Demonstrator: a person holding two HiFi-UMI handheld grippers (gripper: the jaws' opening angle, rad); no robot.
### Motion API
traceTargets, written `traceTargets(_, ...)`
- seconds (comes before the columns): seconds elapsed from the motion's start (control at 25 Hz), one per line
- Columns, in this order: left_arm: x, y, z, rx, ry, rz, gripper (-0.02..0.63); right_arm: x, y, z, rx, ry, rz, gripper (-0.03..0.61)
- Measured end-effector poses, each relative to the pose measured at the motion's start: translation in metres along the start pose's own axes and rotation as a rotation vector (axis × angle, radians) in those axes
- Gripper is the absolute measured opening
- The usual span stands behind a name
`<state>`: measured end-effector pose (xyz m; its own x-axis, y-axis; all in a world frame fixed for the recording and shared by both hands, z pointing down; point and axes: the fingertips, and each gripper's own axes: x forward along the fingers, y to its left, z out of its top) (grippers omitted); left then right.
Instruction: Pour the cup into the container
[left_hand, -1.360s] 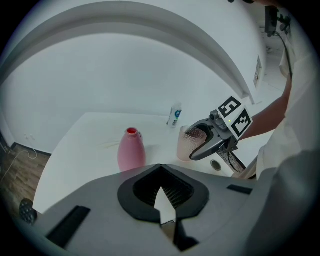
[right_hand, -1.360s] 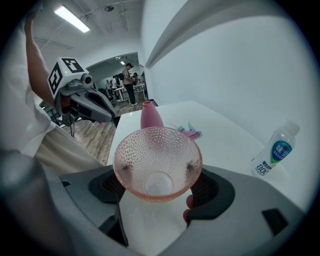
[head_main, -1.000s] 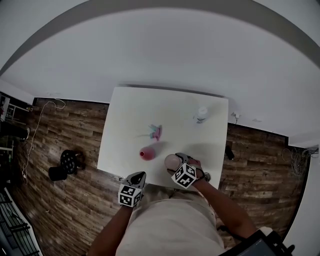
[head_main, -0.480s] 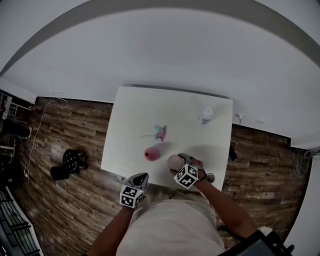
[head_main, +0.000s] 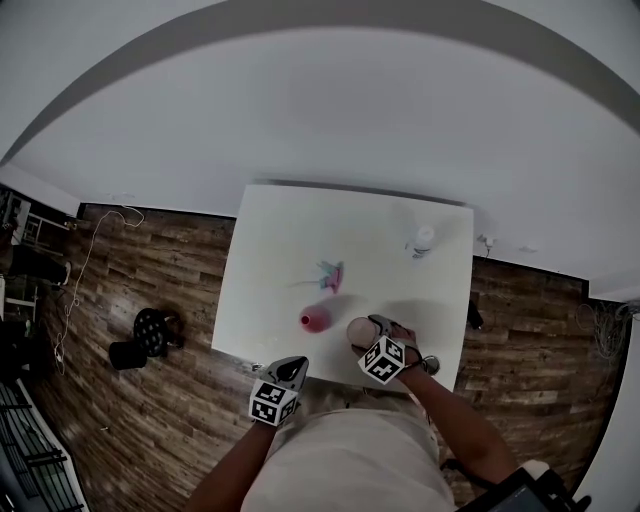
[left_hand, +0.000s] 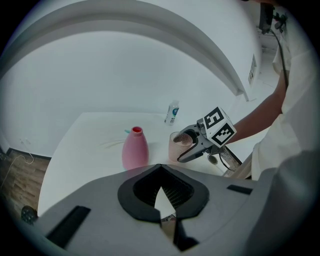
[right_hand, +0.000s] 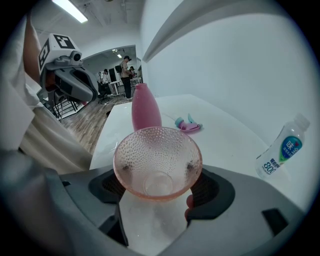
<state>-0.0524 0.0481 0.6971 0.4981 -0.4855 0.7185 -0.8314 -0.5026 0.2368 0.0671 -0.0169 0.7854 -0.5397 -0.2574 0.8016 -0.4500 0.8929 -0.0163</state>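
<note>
White table on wood floor; right claw grips pink cup; left claw closed, empty.

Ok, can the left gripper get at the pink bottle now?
Probably yes: only bare table lies between the left gripper and the pink bottle; the right gripper, shut on the cup, sits off to the side. The left jaws are shut, though.

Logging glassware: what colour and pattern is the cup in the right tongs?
The cup is translucent pink with raised dots, clearest in the right gripper view.
</note>
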Motion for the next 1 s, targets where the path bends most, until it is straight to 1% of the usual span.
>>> traceTargets(0.28, -0.004, 0.0, 0.002, 0.011, 0.007, -0.02, 0.009, 0.005, 0.002, 0.0, 0.014, 0.0, -0.018, 0.373)
traceTargets(0.56, -0.003, -0.003, 0.004, 0.013, 0.009, -0.04, 0.009, 0.004, -0.003, 0.003, 0.0, -0.035, -0.068, 0.373)
traceTargets(1.0, -0.002, -0.004, 0.013, 0.001, -0.015, -0.075, 0.009, 0.005, -0.002, 0.004, 0.012, -0.06, -0.078, 0.373)
